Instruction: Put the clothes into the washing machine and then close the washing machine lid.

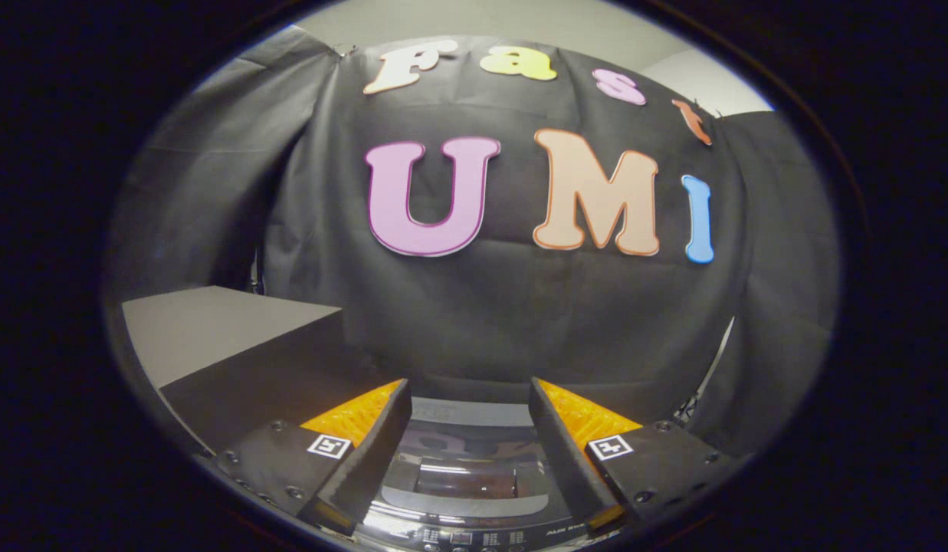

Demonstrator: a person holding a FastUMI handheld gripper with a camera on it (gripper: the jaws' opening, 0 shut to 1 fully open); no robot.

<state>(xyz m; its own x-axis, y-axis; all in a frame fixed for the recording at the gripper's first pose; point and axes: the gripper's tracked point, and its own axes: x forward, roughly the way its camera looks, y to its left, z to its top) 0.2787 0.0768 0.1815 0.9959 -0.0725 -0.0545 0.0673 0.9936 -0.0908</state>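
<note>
Gripper fingers spread, nothing between them, held above the washing machine, whose glossy lid looks shut; no clothes seen.

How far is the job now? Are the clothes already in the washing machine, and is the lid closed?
Done: nothing can be confirmed; the washing machine lies below the jaws and its glossy lid looks shut. In hand: nothing, the gripper is open and empty. Left: no clothes visible here, so loading and closing apparently remain, unless they are already inside.
</note>
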